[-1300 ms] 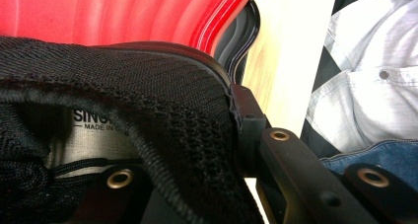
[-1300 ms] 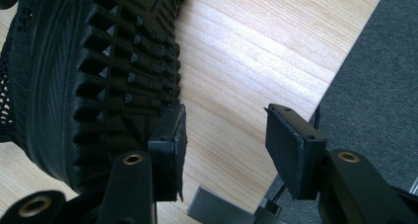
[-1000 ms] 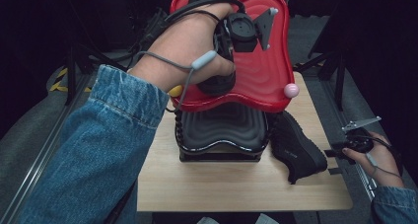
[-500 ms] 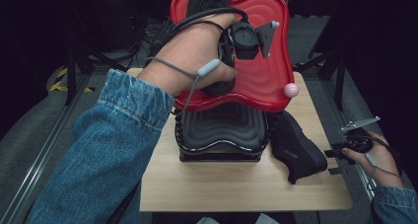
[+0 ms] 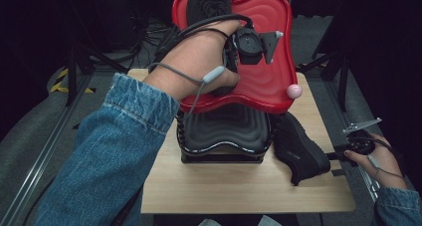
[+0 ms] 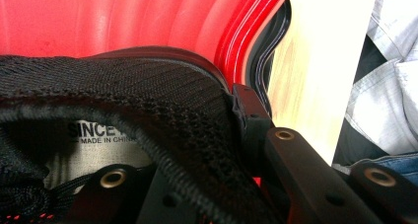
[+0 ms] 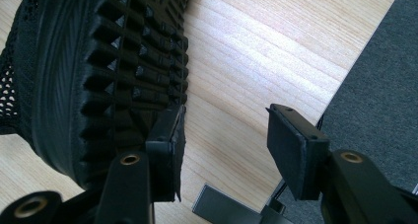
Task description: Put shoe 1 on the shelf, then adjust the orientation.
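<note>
A black mesh shoe (image 5: 209, 4) stands in the red wavy tray (image 5: 271, 81), toe up and sole facing me. My left gripper (image 5: 230, 71) is shut on this black shoe's collar (image 6: 162, 110), one jaw inside the opening and one outside. Its jaws have just eased open a touch, and the collar is still pinched between them. A second black shoe (image 5: 298, 146) lies on its side at the table's right. My right gripper (image 5: 332, 159) stands open beside its treaded sole (image 7: 98, 61). One pad (image 7: 170, 150) is at the sole's edge and nothing is between the jaws (image 7: 222, 145).
The red tray rests on a black ribbed case (image 5: 224, 131) in the middle of the wooden table (image 5: 239, 191). A pink ball (image 5: 294, 91) sits at the tray's right rim. Dark floor, stands and cables surround the table.
The left hand has shifted slightly left and back with the shoe, and more of its sole shows above the hand. The right hand has not moved.
</note>
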Motion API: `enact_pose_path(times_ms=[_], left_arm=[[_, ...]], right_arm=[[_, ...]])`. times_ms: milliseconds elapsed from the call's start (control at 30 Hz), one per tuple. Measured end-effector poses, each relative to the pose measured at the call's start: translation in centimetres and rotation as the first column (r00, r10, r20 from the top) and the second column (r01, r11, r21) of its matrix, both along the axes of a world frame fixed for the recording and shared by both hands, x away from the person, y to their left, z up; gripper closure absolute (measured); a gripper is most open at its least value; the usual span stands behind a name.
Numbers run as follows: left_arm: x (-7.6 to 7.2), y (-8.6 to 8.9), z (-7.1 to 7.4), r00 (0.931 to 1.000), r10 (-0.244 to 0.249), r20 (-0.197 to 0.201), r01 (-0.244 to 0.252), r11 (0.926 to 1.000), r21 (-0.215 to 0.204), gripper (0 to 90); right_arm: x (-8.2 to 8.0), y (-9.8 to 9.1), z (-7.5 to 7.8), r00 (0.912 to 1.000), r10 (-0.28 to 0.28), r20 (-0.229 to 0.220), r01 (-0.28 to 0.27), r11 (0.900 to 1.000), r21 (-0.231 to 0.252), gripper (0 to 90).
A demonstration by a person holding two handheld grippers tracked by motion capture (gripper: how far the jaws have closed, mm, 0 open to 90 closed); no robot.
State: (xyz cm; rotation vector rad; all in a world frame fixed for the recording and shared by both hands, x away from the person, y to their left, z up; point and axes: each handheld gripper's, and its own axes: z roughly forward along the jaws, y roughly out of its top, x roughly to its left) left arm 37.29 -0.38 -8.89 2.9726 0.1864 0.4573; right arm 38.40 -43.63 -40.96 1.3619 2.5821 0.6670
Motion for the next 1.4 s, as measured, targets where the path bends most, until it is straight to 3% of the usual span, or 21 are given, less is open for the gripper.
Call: enact_pose_path(times_ms=[67, 167, 267, 467, 933, 1133, 1267, 1300, 1367, 1400], left_arm=[[0.0, 0.1, 0.0, 0.9997, 0.022, -0.013, -0.022, 0.9996, -0.018, 81.9], [0.0, 0.4, 0.1, 0.9965, 0.082, -0.011, -0.083, 0.9949, -0.058, 64.6], [-0.3, 0.9, 0.8, 0.9930, 0.116, -0.020, -0.118, 0.9887, -0.093, 55.9], [-0.9, 1.4, 1.2, 0.9910, 0.131, -0.028, -0.133, 0.9855, -0.106, 44.7], [-2.9, 3.2, 4.2, 0.9895, 0.143, 0.019, -0.137, 0.9714, -0.194, 35.5], [-3.5, 4.4, 5.1, 0.9866, 0.156, 0.047, -0.143, 0.9679, -0.206, 35.2], [-4.0, 5.4, 5.7, 0.9851, 0.166, 0.044, -0.151, 0.9590, -0.240, 34.7], [-4.2, 5.6, 5.7, 0.9827, 0.181, 0.038, -0.166, 0.9528, -0.254, 34.7], [-4.4, 6.1, 6.1, 0.9835, 0.175, 0.046, -0.158, 0.9560, -0.247, 34.8], [-4.6, 6.3, 6.1, 0.9814, 0.186, 0.047, -0.169, 0.9541, -0.247, 34.8]], right_arm=[[0.0, -0.1, 0.1, 1.0000, 0.001, 0.005, -0.001, 1.0000, -0.002, 49.9], [-0.1, -0.2, 0.2, 1.0000, -0.003, 0.006, 0.003, 1.0000, 0.003, 49.8], [-0.1, -0.2, 0.2, 0.9999, -0.008, 0.007, 0.008, 1.0000, 0.005, 49.7], [-0.1, -0.2, 0.2, 0.9999, -0.007, 0.009, 0.007, 1.0000, 0.004, 49.5], [-0.4, -0.8, 0.5, 0.9994, -0.023, 0.025, 0.023, 0.9997, 0.007, 49.5], [-0.2, -0.6, 0.5, 0.9995, -0.023, 0.023, 0.023, 0.9997, 0.005, 49.5], [-0.2, -0.5, 0.5, 0.9995, -0.022, 0.021, 0.022, 0.9997, 0.005, 49.5], [-0.1, -0.5, 0.5, 0.9995, -0.021, 0.022, 0.020, 0.9998, 0.003, 49.5], [-0.1, -0.5, 0.5, 0.9995, -0.019, 0.023, 0.019, 0.9998, 0.003, 49.5], [0.0, -0.5, 0.6, 0.9996, -0.017, 0.022, 0.017, 0.9999, 0.000, 49.5]])
